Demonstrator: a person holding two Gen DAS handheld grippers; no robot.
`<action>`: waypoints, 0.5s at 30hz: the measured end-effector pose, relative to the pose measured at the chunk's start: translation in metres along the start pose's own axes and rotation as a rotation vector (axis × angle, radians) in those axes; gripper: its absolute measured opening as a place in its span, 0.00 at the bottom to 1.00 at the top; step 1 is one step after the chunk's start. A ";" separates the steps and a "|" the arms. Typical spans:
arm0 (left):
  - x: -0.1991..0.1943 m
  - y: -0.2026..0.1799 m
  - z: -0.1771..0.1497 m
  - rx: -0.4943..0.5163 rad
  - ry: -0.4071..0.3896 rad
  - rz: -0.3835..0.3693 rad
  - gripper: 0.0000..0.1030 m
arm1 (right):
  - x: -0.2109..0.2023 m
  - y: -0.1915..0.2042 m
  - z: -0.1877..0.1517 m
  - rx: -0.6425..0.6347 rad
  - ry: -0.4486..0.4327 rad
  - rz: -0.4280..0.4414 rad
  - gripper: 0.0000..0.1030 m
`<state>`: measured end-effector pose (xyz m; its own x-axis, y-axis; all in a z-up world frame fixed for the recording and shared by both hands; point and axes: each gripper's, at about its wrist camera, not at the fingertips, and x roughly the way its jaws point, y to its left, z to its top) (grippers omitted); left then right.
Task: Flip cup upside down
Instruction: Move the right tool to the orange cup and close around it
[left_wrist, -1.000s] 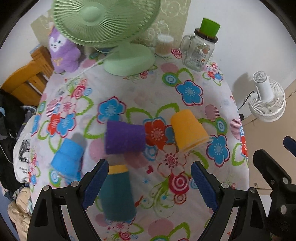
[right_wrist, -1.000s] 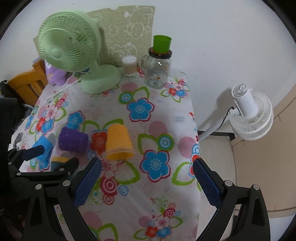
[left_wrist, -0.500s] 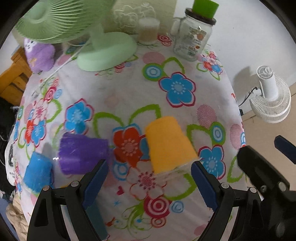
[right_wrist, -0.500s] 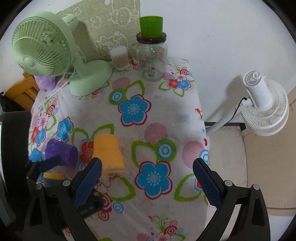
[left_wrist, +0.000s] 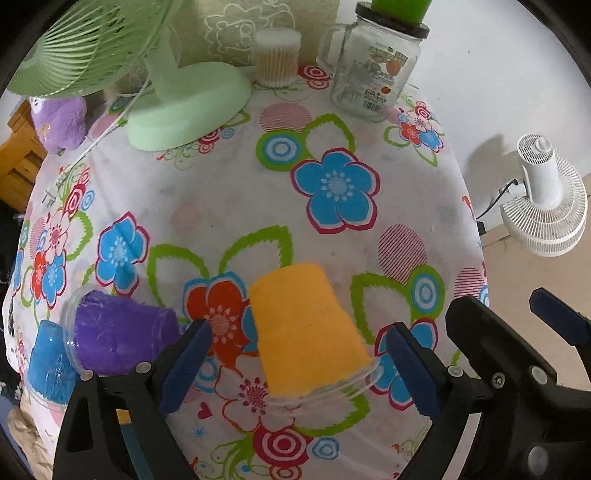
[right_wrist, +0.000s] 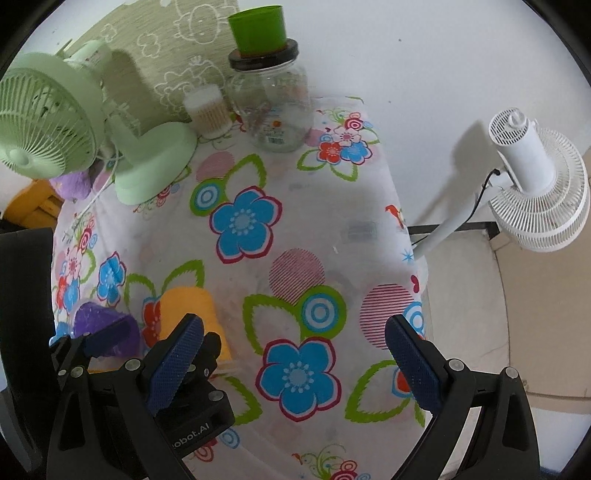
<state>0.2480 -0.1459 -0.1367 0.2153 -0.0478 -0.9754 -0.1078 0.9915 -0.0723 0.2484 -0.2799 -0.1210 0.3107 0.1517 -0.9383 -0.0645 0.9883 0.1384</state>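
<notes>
An orange cup (left_wrist: 308, 334) is lying on its side on a flowered surface (left_wrist: 236, 206), its clear rim pointing toward the camera and its closed bottom pointing away. The left tongs (left_wrist: 295, 367) are standing wide open — one blue pad on each side of the cup, neither one touching it. The right tongs (right_wrist: 291, 363) are also wide open, hovering over bare cloth to the right of the cup and holding nothing. A purple cup (left_wrist: 118, 338) is lying on its side just to the left, and a blue cup (left_wrist: 46, 363) is sitting beyond it near the surface's edge. The flip looks barely begun — the cup is not yet gripped, and lifting, turning and setting it mouth-down are all still ahead.
</notes>
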 end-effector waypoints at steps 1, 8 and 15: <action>0.002 -0.001 0.000 0.001 0.002 -0.001 0.93 | 0.001 -0.001 0.001 0.003 0.000 -0.005 0.97; 0.027 -0.010 -0.001 0.008 0.041 0.002 0.86 | 0.019 -0.010 0.001 0.015 0.035 -0.038 0.97; 0.039 -0.012 -0.014 0.054 0.038 -0.024 0.63 | 0.032 -0.011 -0.010 0.012 0.074 -0.031 0.97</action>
<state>0.2438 -0.1613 -0.1766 0.1800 -0.0753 -0.9808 -0.0499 0.9951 -0.0856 0.2493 -0.2864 -0.1556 0.2413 0.1193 -0.9631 -0.0440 0.9927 0.1119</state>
